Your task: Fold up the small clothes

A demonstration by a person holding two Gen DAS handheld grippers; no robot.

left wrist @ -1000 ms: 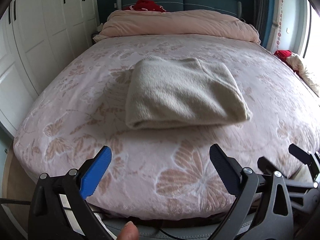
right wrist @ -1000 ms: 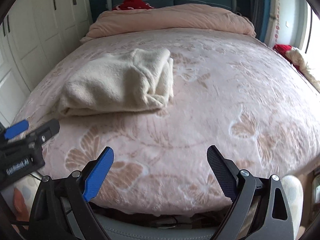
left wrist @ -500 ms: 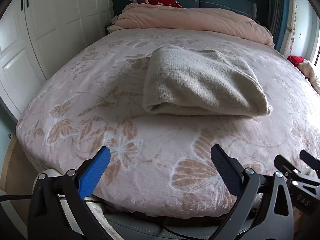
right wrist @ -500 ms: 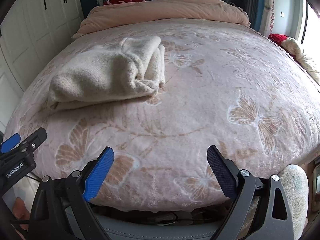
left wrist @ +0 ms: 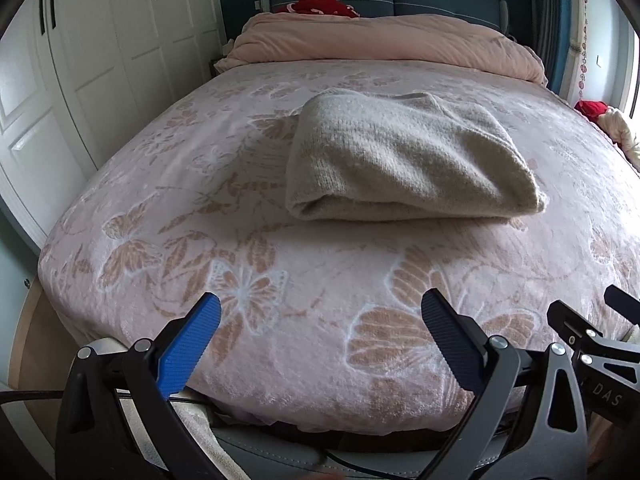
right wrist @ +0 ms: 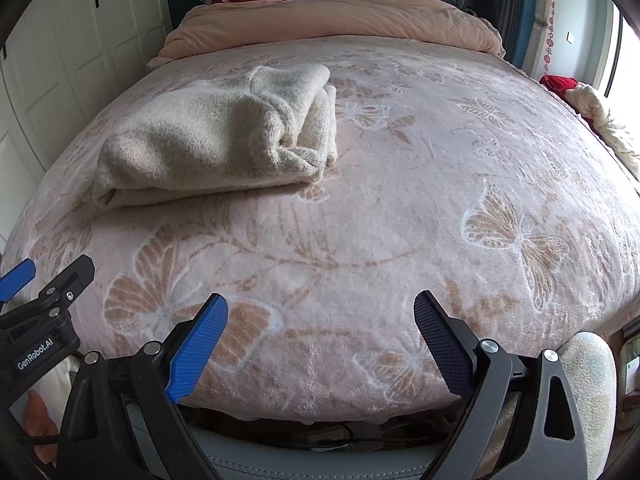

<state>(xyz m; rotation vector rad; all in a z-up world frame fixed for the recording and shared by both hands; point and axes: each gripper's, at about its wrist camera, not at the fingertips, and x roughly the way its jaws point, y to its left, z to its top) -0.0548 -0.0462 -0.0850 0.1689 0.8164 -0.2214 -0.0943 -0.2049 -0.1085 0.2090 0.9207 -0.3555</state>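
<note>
A cream knitted garment (left wrist: 404,160) lies folded in a thick rectangle on the pink butterfly-patterned bed (left wrist: 248,240). In the right wrist view it (right wrist: 216,136) lies at the upper left, folded edges facing right. My left gripper (left wrist: 320,324) is open and empty, held over the bed's near edge, well short of the garment. My right gripper (right wrist: 320,320) is open and empty too, at the near edge, to the right of the garment. The right gripper shows at the right edge of the left wrist view (left wrist: 592,332); the left gripper shows at the left edge of the right wrist view (right wrist: 44,292).
A pink duvet (left wrist: 384,40) is bunched at the head of the bed, with a red item (left wrist: 320,2) behind it. White wardrobe doors (left wrist: 80,60) run along the left side. More red and cream fabric (right wrist: 592,108) lies at the right edge.
Both grippers have drawn back and shifted left along the bed's near edge. The folded garment has not moved. Both grippers stay open.
</note>
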